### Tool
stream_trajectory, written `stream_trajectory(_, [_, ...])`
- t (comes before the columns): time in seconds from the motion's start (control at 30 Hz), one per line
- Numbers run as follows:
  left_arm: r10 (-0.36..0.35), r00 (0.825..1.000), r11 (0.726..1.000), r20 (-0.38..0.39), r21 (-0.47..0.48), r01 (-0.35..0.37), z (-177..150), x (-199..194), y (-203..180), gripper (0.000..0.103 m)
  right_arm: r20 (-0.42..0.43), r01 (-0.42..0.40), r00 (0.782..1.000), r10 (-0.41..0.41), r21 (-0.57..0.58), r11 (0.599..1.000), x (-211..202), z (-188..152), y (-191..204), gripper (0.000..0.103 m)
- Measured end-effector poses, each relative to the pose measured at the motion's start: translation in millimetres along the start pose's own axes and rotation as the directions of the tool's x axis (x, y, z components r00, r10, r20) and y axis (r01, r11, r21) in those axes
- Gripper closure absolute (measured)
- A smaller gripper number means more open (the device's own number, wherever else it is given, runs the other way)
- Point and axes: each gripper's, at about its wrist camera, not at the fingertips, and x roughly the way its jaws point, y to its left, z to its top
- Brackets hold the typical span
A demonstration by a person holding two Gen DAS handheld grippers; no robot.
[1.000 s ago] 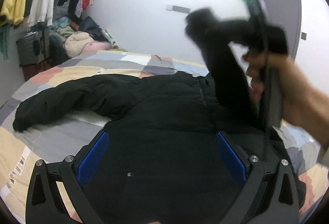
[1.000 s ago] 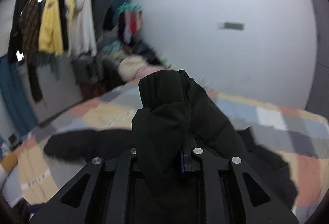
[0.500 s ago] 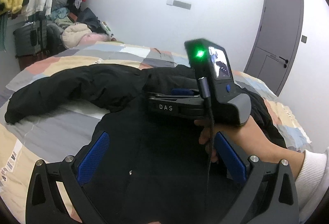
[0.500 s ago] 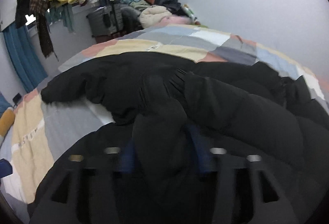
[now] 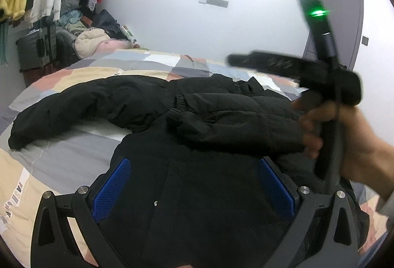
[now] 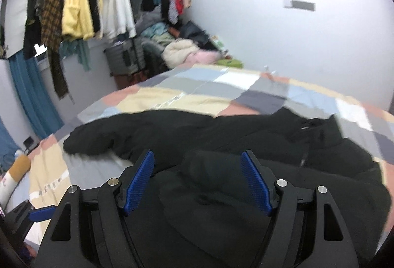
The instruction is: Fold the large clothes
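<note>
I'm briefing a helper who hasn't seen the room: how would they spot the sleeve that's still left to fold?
Start at the patchwork bed and the black puffer jacket spread across it. One sleeve is already folded over the jacket's chest. The unfolded sleeve is the one stretched out flat over the quilt towards the clothes rack, its cuff on a grey patch.

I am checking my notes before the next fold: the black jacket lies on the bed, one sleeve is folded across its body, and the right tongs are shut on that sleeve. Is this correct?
Not quite. The right tongs are open and hold nothing, as the right wrist view shows. The rest stands: the jacket lies on the bed, one sleeve folded across its body.
</note>
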Motion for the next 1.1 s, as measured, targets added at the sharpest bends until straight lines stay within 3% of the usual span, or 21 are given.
stream_trajectory(0.47, [0.038, 0.999, 0.995, -0.012, 0.091, -0.037, -7, -3, -29, 0.0, 0.112, 0.127, 0.985, -0.133, 0.062, 0.99, -86, 9, -43, 0.031])
stream_trajectory(0.7, [0.03, 0.999, 0.993, -0.016, 0.116, -0.028, -9, -5, -40, 0.0, 0.133, 0.173, 0.974, -0.183, 0.082, 0.981, -118, -5, -64, 0.031])
stream_trajectory(1.0, [0.014, 1.0, 0.997, -0.027, 0.081, -0.012, -9, -4, -39, 0.0, 0.029, 0.294, 0.951, -0.309, 0.23, 0.928, -137, -70, -133, 0.032])
stream_trajectory(1.1, [0.012, 0.999, 0.996, -0.031, 0.093, -0.009, -10, -3, -44, 0.0, -0.024, 0.327, 0.943, -0.333, 0.266, 0.907, -138, -103, -159, 0.041])
